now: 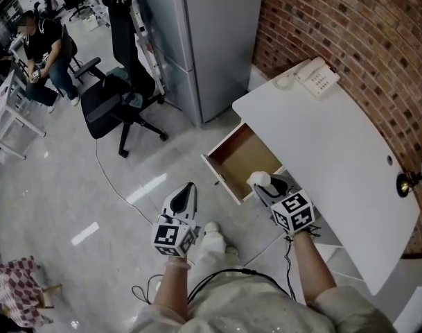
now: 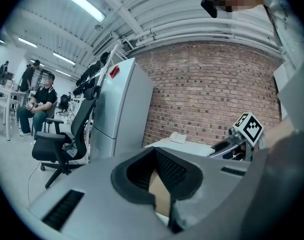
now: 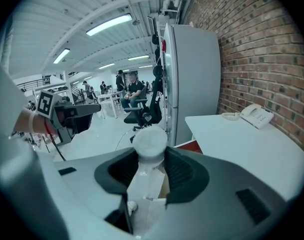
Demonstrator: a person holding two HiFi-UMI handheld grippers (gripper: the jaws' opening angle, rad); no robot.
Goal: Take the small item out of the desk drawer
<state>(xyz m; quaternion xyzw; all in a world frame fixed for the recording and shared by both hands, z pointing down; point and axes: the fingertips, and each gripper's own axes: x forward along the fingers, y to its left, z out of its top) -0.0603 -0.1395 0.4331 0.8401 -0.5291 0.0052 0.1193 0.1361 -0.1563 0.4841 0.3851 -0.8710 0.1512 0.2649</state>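
Note:
The wooden desk drawer (image 1: 240,157) stands pulled out from under the white desk (image 1: 335,137), and its bare bottom shows. My right gripper (image 1: 264,184) hovers over the drawer's near right corner, shut on a small white item with a round cap (image 1: 259,179). In the right gripper view the item (image 3: 151,143) stands upright between the dark pads (image 3: 184,171) of that gripper (image 3: 151,171). My left gripper (image 1: 189,189) hangs over the floor to the drawer's left, jaws together and holding nothing. In the left gripper view it (image 2: 159,184) points toward the drawer.
A white telephone (image 1: 319,77) sits at the desk's far end by the brick wall (image 1: 349,26). A tall grey cabinet (image 1: 211,40) stands behind the drawer. A black office chair (image 1: 117,99) and a seated person (image 1: 44,50) are at the left. A cable (image 1: 117,186) runs across the floor.

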